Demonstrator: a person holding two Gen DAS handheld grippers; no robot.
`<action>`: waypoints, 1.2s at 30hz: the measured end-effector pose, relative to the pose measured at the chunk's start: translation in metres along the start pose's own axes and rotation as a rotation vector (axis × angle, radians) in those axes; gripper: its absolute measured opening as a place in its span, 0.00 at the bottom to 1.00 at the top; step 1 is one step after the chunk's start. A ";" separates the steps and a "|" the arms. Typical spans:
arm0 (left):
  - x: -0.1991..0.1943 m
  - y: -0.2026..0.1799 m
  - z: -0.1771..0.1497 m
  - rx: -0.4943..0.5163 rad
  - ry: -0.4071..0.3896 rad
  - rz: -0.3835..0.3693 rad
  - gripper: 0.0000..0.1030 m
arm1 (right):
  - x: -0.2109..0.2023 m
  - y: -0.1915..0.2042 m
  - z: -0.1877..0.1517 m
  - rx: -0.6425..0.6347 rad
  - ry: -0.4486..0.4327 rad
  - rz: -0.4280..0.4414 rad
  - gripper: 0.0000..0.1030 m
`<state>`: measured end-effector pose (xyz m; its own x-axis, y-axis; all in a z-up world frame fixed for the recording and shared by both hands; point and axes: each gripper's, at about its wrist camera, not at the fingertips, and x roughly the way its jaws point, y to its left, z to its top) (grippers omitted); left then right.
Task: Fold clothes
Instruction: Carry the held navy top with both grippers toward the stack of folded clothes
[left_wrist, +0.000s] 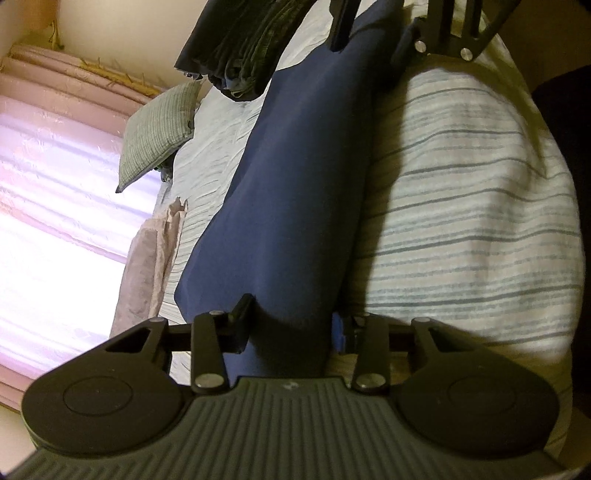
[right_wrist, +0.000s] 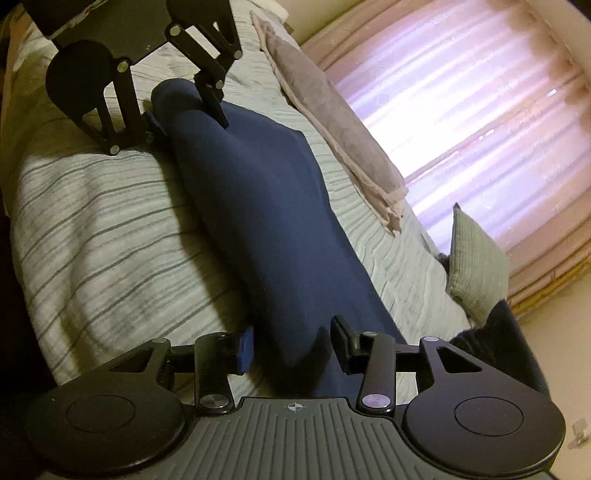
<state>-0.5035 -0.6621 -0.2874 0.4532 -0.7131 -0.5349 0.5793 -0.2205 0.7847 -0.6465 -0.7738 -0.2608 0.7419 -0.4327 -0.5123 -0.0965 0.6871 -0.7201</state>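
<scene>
A long navy blue garment (left_wrist: 295, 184) hangs stretched between my two grippers, just above the striped bed cover (left_wrist: 461, 221), and throws a shadow on it. In the left wrist view my left gripper (left_wrist: 293, 325) is shut on the near end, with the cloth bunched between its fingers. My right gripper (left_wrist: 373, 42) pinches the far end at the top. The right wrist view shows the same garment (right_wrist: 266, 203) from the other end: the right gripper (right_wrist: 291, 343) grips the near end and the left gripper (right_wrist: 184, 114) holds the far end.
A folded beige blanket (right_wrist: 340, 129) lies along the bed's far side. A grey striped pillow (right_wrist: 476, 258) leans near a dark heap of clothes (left_wrist: 236, 48). Bright pink curtains (right_wrist: 461, 92) hang behind the bed. The bed cover (right_wrist: 92, 221) drops off at the near edge.
</scene>
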 end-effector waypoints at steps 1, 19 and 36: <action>-0.001 0.000 0.000 -0.003 0.001 -0.003 0.35 | 0.002 0.001 0.001 -0.009 -0.001 0.001 0.41; -0.004 0.003 0.001 -0.023 0.009 -0.014 0.35 | 0.021 -0.005 0.009 0.017 0.013 0.031 0.37; 0.005 -0.009 0.002 0.163 0.000 0.097 0.55 | 0.005 -0.012 0.008 -0.001 -0.017 0.009 0.23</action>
<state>-0.5080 -0.6651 -0.2966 0.5015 -0.7365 -0.4539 0.4156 -0.2550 0.8730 -0.6363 -0.7794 -0.2504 0.7520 -0.4165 -0.5108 -0.1039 0.6904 -0.7159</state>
